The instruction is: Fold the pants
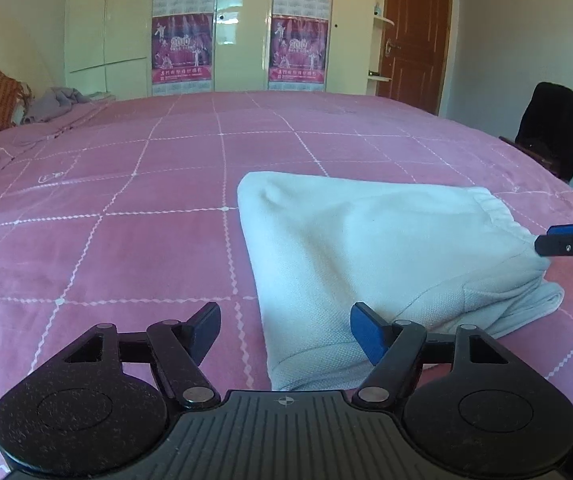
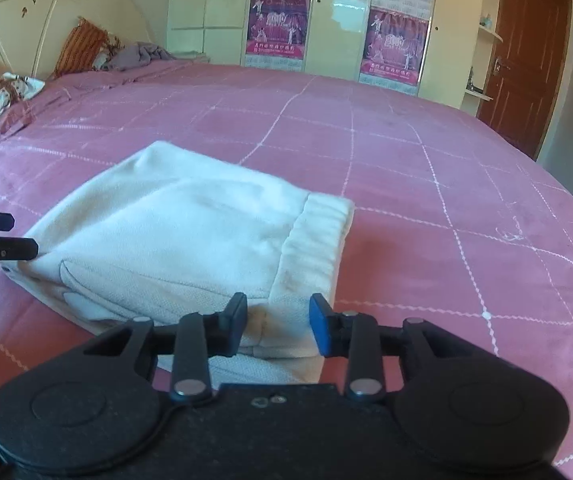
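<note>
The folded white pants (image 1: 366, 248) lay on the pink checked bedspread (image 1: 126, 200) – the left gripper (image 1: 285, 330) was spread wide at their near edge, and the right gripper (image 2: 277, 322), jaws partly apart, pinched nothing, only framing the waistband (image 2: 318, 236) corner.

Folded pants (image 1: 370, 248): off-white cloth, matt, fine waffle-like knit, ribbed waistband. Bedspread (image 1: 134, 208): pink cloth, soft matt nap, white stitched grid lines. Left gripper (image 1: 285, 332) and right gripper (image 2: 277, 326): black matt plastic, speckled grain, shiny metal pivot pins, blue pads. Wardrobe doors (image 1: 242, 28): cream, glossy. Room door (image 1: 414, 32): brown wood.
</note>
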A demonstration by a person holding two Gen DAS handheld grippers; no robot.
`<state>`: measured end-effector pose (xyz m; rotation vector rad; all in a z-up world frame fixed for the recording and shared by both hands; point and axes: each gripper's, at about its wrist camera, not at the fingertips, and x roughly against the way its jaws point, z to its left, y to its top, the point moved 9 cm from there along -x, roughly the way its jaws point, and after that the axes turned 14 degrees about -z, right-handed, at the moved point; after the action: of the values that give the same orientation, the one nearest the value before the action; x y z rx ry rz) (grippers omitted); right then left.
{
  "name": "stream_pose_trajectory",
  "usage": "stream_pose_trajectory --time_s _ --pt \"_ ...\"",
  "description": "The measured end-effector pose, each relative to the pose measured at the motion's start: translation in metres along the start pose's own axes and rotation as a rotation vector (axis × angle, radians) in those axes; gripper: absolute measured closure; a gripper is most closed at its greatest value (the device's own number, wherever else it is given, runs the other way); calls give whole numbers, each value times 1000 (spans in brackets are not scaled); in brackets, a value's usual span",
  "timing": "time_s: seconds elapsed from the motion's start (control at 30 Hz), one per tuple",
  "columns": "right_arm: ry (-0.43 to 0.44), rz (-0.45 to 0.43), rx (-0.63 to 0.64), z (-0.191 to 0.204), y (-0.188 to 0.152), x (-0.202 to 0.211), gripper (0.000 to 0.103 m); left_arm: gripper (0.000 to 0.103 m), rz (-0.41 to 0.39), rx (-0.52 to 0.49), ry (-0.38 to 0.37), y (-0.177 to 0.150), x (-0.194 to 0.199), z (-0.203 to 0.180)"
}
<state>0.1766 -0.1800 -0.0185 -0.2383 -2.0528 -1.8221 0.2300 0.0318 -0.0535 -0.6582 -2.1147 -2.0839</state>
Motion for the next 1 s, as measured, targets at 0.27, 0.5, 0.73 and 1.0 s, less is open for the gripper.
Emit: stream_pose_trajectory --time_s 0.27,0.5,0.73,1.0 --pt "-55 -50 -303 -43 -4 -20 56 26 -14 82 1 13 -24 16" --pt "-71 -60 -373 -54 -13 -20 56 24 37 155 62 10 -62 42" --pt "-49 13 -351 -56 -12 -53 57 24 80 200 83 13 -103 52" --pt "-33 22 -366 -70 4 -79 55 18 146 173 98 18 -148 61"
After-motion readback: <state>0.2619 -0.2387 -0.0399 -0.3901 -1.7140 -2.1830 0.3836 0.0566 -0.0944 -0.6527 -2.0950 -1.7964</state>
